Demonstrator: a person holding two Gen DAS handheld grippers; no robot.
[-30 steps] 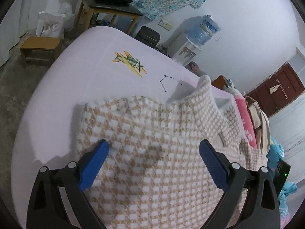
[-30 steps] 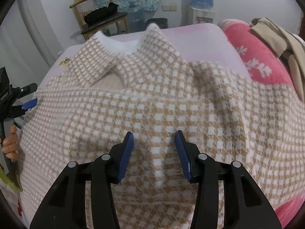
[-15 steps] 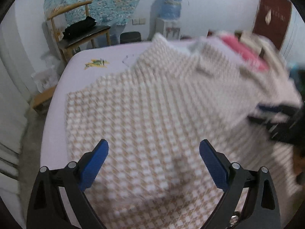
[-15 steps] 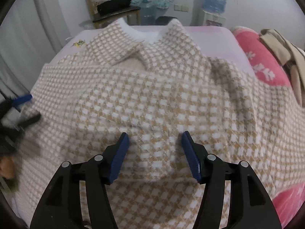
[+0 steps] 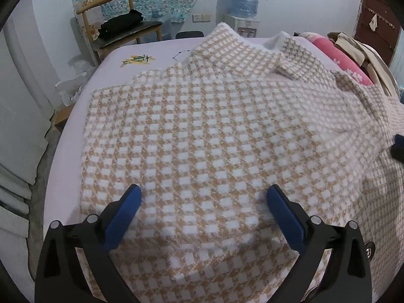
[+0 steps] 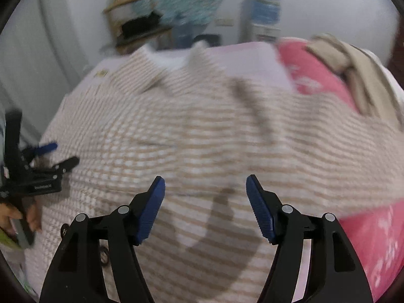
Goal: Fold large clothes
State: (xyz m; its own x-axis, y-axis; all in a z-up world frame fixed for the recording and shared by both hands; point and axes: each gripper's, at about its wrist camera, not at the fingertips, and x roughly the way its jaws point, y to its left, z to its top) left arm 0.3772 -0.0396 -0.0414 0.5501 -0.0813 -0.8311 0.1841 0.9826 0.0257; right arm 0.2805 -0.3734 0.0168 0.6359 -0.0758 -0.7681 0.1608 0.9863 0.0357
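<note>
A large tan-and-white checked fleece garment (image 5: 214,131) lies spread over the pale lilac bed (image 5: 73,136), its white-edged collar at the far end. It also fills the blurred right wrist view (image 6: 202,131). My left gripper (image 5: 204,197) is open and empty, jaws wide, just above the cloth near its left part. My right gripper (image 6: 205,189) is open and empty above the middle of the cloth. The left gripper also shows at the left edge of the right wrist view (image 6: 50,156), held by a hand.
A pink patterned blanket (image 6: 315,75) and beige clothes (image 6: 358,70) lie on the bed's right side. Behind the bed stand a wooden chair (image 5: 121,25) with a black item and a water dispenser (image 5: 245,2). Floor lies left of the bed.
The left gripper swung from the bed's left corner round to face along the garment. The right gripper opened wider and rose, moving fast; its view is now blurred.
</note>
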